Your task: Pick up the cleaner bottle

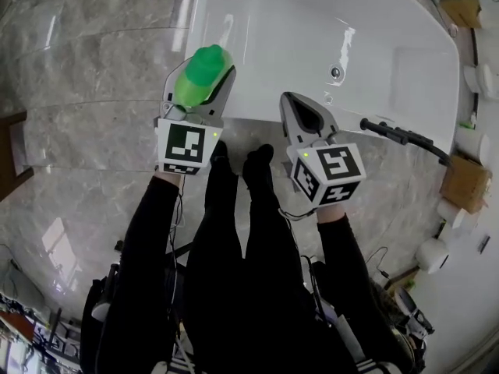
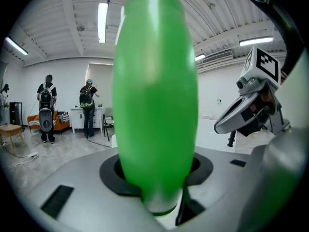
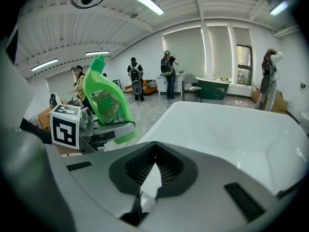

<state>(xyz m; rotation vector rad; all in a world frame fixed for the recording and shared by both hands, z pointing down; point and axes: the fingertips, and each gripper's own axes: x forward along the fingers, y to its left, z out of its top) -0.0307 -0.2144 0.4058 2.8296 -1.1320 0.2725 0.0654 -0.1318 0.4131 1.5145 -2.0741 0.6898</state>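
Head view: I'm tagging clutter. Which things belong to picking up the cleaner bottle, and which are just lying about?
Job in hand:
cleaner bottle
left gripper, closed on it

Lying about:
bathtub
black handle by its rim
cardboard box

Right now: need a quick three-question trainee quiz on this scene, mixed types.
1. True or false: the left tool is shut on the green cleaner bottle.
2. What sits between the jaws of the right tool? A) a sponge B) nothing C) a bottle cap
3. Fill in: the large white fixture in front of the person is a ____.

Key: 1 true; 2 B; 3 bathtub.
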